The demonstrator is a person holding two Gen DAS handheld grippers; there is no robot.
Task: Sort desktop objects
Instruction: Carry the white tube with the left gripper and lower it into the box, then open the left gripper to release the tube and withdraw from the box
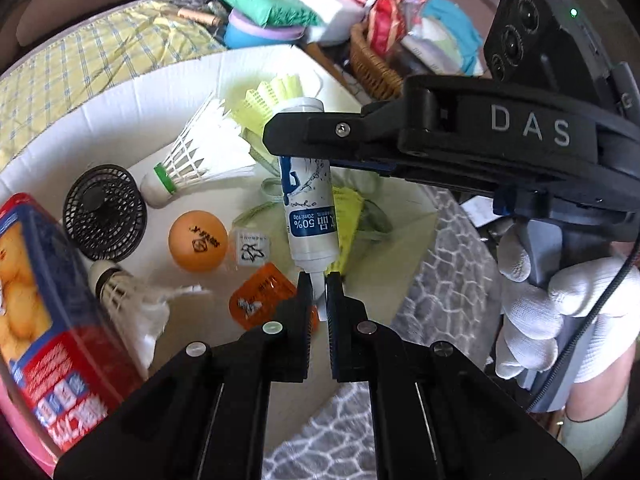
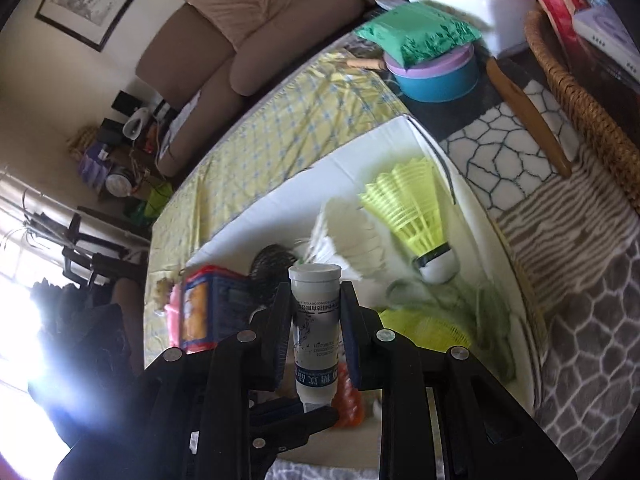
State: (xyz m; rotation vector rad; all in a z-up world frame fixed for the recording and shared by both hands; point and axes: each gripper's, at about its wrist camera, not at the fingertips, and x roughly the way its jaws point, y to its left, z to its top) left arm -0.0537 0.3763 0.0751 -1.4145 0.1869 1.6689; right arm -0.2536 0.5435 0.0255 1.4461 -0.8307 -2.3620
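A white tube with a blue label (image 1: pixel 308 208) hangs over a white box (image 1: pixel 120 92), held at both ends. My left gripper (image 1: pixel 318 284) is shut on the tube's thin nozzle end. My right gripper (image 1: pixel 298 142) reaches in from the right and is shut on the tube's upper body. In the right wrist view the tube (image 2: pixel 316 320) stands between the right gripper's (image 2: pixel 314 292) pads, its flat cap end up. The left gripper (image 2: pixel 304 416) pinches the tube's lower tip there. A white-gloved hand (image 1: pixel 560 308) grips the right gripper's handle.
In the box lie a white shuttlecock (image 1: pixel 188 164), a yellow shuttlecock (image 2: pixel 412 208), an orange ball (image 1: pixel 198 246), a black mini fan (image 1: pixel 105 212), a red biscuit box (image 1: pixel 52 320) and an orange packet (image 1: pixel 264 296). A wicker basket (image 2: pixel 580 92) and teal bowl (image 2: pixel 436 76) stand beyond.
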